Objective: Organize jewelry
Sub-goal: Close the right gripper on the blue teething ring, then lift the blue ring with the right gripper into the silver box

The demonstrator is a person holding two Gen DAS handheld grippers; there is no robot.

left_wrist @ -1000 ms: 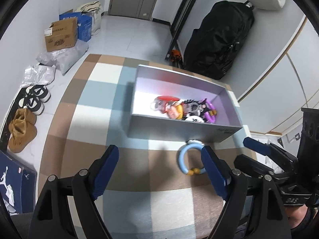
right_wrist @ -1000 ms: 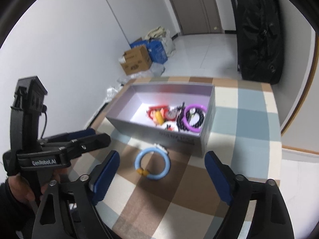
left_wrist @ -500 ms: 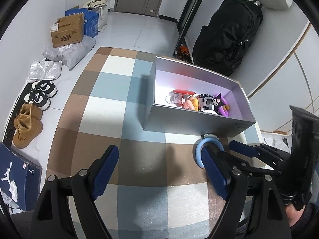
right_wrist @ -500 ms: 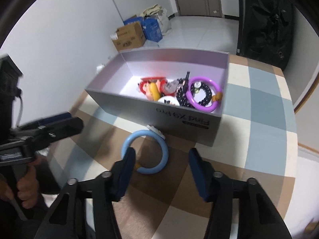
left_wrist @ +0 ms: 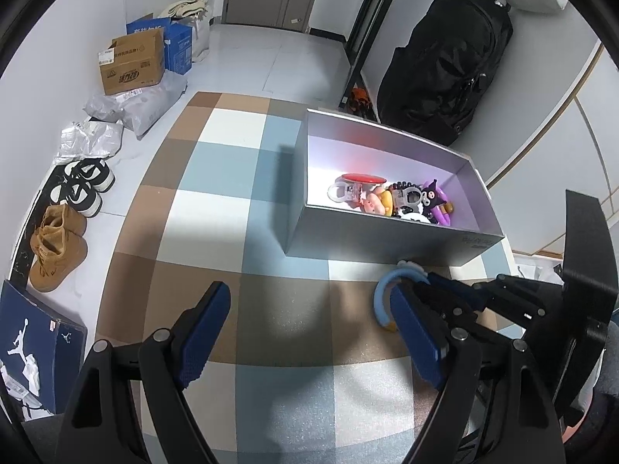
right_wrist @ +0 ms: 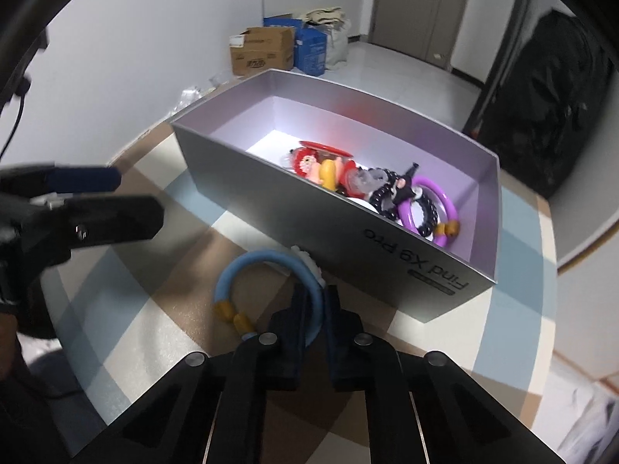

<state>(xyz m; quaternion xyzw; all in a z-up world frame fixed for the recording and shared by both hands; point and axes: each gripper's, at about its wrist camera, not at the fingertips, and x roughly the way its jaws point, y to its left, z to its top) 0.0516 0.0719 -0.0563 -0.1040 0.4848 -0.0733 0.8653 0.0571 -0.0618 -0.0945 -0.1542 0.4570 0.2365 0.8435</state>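
A light blue bracelet [right_wrist: 267,266] with amber beads and a white charm lies on the checked tablecloth just in front of the grey box [right_wrist: 294,212]. My right gripper [right_wrist: 315,301] is shut on the bracelet's right side. The bracelet also shows in the left wrist view [left_wrist: 383,297], partly hidden by the right gripper's fingers [left_wrist: 448,294]. The grey box [left_wrist: 371,239] holds a purple bracelet [right_wrist: 433,212], black beads, a red piece and small figure charms. My left gripper [left_wrist: 313,332] is open and empty above the cloth, left of the bracelet.
The table has a brown, blue and white checked cloth [left_wrist: 247,201]. On the floor to the left are shoes [left_wrist: 81,185], brown boots [left_wrist: 56,247] and cardboard boxes [left_wrist: 131,62]. A black bag [left_wrist: 445,50] leans on the wall behind the box.
My right gripper has moved down and forward onto the blue bracelet and closed on its right side. My left gripper has drifted left, still open.
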